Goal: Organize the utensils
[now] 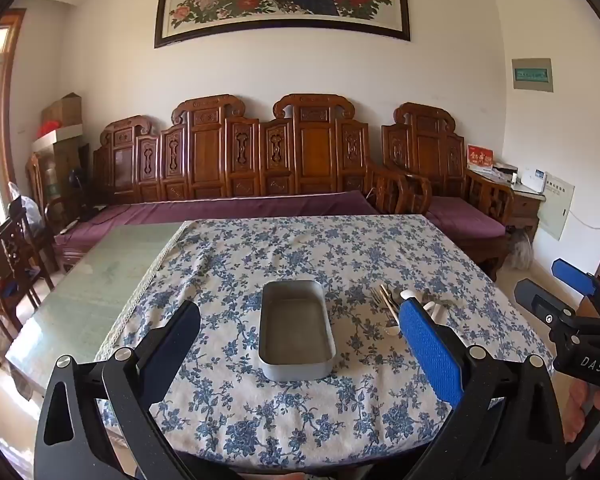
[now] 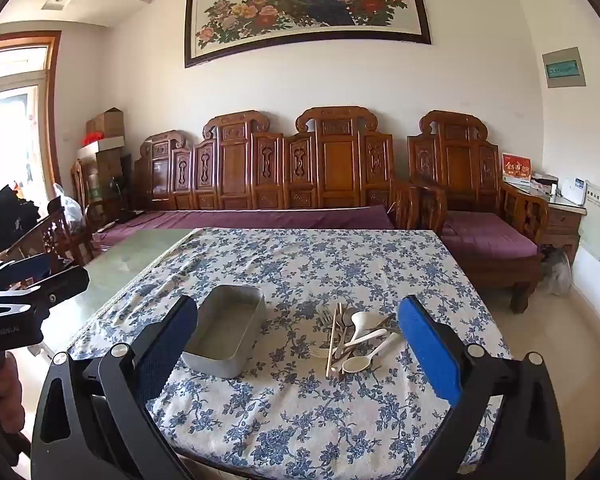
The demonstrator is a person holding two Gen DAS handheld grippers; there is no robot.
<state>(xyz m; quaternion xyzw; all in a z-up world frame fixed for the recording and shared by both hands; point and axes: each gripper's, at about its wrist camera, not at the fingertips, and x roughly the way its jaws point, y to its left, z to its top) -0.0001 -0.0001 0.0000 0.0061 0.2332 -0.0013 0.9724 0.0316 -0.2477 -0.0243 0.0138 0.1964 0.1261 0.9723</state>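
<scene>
An empty grey metal box [image 1: 296,330] sits on the blue floral tablecloth [image 1: 300,252]; it also shows in the right wrist view [image 2: 224,336]. A pile of utensils [image 2: 352,336] lies right of it: white spoons, forks and wooden chopsticks. In the left wrist view the pile [image 1: 392,300] is partly hidden behind my finger. My left gripper [image 1: 300,344] is open and empty, above the near table edge in front of the box. My right gripper [image 2: 296,340] is open and empty, hovering short of box and pile. The right gripper also shows at the left view's right edge [image 1: 556,292].
The bare green tabletop [image 1: 92,280] lies left of the cloth. A carved wooden sofa [image 1: 260,160] with purple cushions stands behind the table. Wooden chairs [image 1: 8,256] stand at the left. A side cabinet [image 2: 560,212] is at the back right.
</scene>
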